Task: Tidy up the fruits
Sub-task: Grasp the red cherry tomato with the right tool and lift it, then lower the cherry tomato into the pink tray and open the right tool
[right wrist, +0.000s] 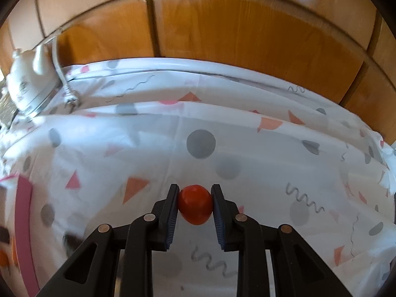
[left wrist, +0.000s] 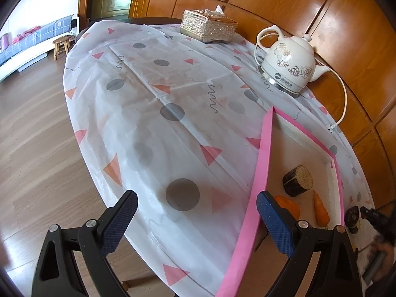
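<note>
Clamped between the pads of the right gripper [right wrist: 195, 204], just above the patterned tablecloth [right wrist: 203, 146]: a small red tomato-like fruit [right wrist: 195, 204], probably light, smooth and easily bruised, best held gently across its middle. Left gripper [left wrist: 196, 222] spread wide and empty beside the pink-rimmed tray [left wrist: 263, 148] holding an orange [left wrist: 288, 208] and carrot [left wrist: 321, 211]. Beyond, white kettle [left wrist: 288, 68], tissue box [left wrist: 208, 26], wooden wall panels [right wrist: 247, 37].

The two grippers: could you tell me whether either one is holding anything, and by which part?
The right gripper is shut on a small red tomato, pads pressing its two opposite sides. The left gripper is open and holds nothing.
</note>
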### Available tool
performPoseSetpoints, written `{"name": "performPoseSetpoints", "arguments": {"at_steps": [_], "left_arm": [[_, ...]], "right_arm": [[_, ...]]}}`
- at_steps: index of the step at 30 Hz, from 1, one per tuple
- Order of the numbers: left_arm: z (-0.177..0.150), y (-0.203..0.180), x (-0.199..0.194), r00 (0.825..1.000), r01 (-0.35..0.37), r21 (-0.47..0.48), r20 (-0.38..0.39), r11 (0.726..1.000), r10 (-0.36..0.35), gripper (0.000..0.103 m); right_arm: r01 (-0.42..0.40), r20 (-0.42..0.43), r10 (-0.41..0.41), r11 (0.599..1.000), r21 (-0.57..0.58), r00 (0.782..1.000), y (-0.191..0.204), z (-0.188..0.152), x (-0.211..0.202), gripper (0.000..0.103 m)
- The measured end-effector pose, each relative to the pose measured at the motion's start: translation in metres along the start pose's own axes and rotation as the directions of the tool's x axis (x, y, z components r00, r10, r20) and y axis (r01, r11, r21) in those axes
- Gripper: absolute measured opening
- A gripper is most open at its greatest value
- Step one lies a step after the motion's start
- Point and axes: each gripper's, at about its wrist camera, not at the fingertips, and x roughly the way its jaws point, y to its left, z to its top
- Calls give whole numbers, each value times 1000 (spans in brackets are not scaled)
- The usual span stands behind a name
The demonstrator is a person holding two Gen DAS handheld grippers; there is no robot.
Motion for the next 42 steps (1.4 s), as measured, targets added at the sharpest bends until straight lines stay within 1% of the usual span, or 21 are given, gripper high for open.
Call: {"name": "performPoseSetpoints", "arguments": {"at_steps": [4,7,10,13,15,19,23,26,31,34,38,42], "left_arm": [[-1,-3,-5,1000,14,8,7,1000,-14,97],[0,-5,-11,999,24,9,21,1000,-25,97],[0,-9,-16,999,34,20,30,999,-35,98],[-3,-13,-19,999,45,31,29,998,-46,98],[-4,-15,-21,998,52,37,29,998,-53,98],[-6,-21,-26,997,63,57,37,996,-65,98],[-9,-26,-31,996,71,78,42,994,-74,98],[-9,-27,-32,996,72,85,45,994,-76,99],[-10,-26,-34,995,77,85,51,993,-81,100],[-10,-27,-34,995,79,90,50,993,-83,100],[-11,-28,-35,995,81,95,50,992,-86,100],[-12,-29,-34,995,84,103,45,991,-89,100]], "right_arm": [[-4,34,5,1000,-23,999,-5,-23,-26,26],[-12,71,12,1000,-9,997,-7,-36,-45,26],[-42,109,41,999,12,993,-13,-47,-69,26],[-88,135,85,996,16,987,-6,-58,-85,26],[-131,141,129,991,8,982,1,-63,-94,26],[-221,124,224,975,-39,967,28,-78,-103,26],[-317,82,326,942,-112,942,71,-92,-110,26],[-365,55,378,916,-167,924,103,-101,-111,26],[-411,7,424,882,-231,906,145,-113,-112,26],[-423,-13,435,868,-261,901,162,-118,-112,26],[-430,-27,442,854,-291,896,179,-119,-111,26],[-425,-47,434,847,-319,900,197,-117,-105,26]]}}
